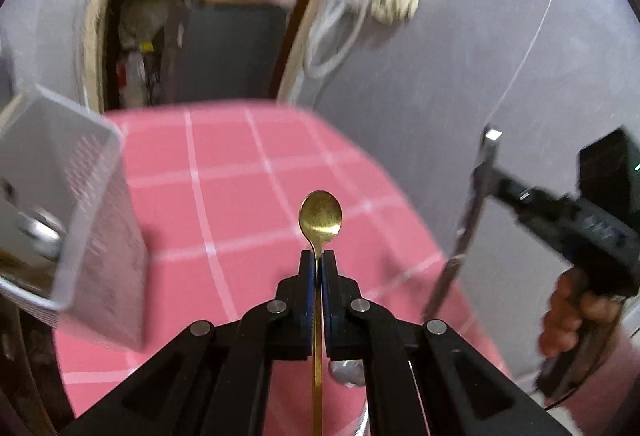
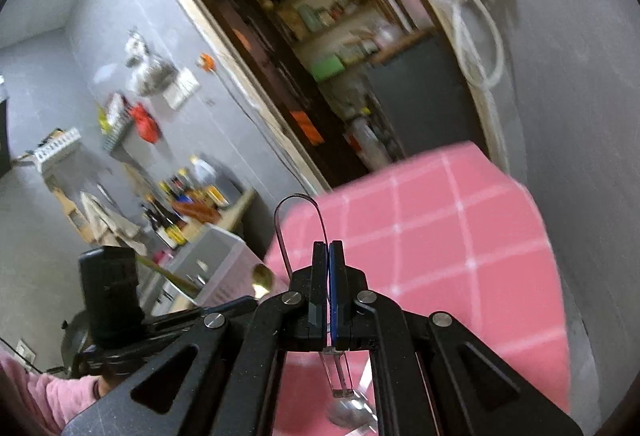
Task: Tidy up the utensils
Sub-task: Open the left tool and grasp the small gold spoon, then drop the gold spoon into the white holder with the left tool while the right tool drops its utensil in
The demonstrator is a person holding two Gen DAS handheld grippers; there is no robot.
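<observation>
Left tongs (image 1: pixel 319 260): pressed together on the gold spoon's stem just under the bowl; I'm pinching it, lifted clear of the cloth.
Gold spoon (image 1: pixel 320 214): bowl sticks out past my tips at 12 o'clock; handle runs back between the jaws toward 6. Long axis in line with my left tongs.
Right tongs (image 2: pixel 329 256): pads closed on a thin clear-handled utensil (image 2: pixel 339 376); a wire loop rises above the tips toward 11 o'clock, the clear handle hangs below toward 6. Exact kind of tool: cannot tell.
Same utensil from the left side (image 1: pixel 468 224): a long thin shaft, standing steeply, at 3 o'clock from the spoon, well apart from it.
Holder (image 1: pixel 76 220): white perforated caddy at 9 o'clock from the spoon bowl, on the left edge of the pink checked cloth (image 1: pixel 240 172). One metal piece seems to sit in it already; blurred.
Key relation: caddy lies left of both tongs; my left hand is the nearer one, the right has to cross further. My guess is the spoon goes first, and it must be tipped upright since its axis now points past the caddy, not into it.
Third utensil (image 2: pixel 352 410): metal bowl on the cloth, low under my right tongs.
Count: gold spoons 1; wire-loop tools 1; loose metal spoons on cloth 1; caddies 1; tongs 2.
Right hand (image 1: pixel 576 312): wrapped on the grip.
</observation>
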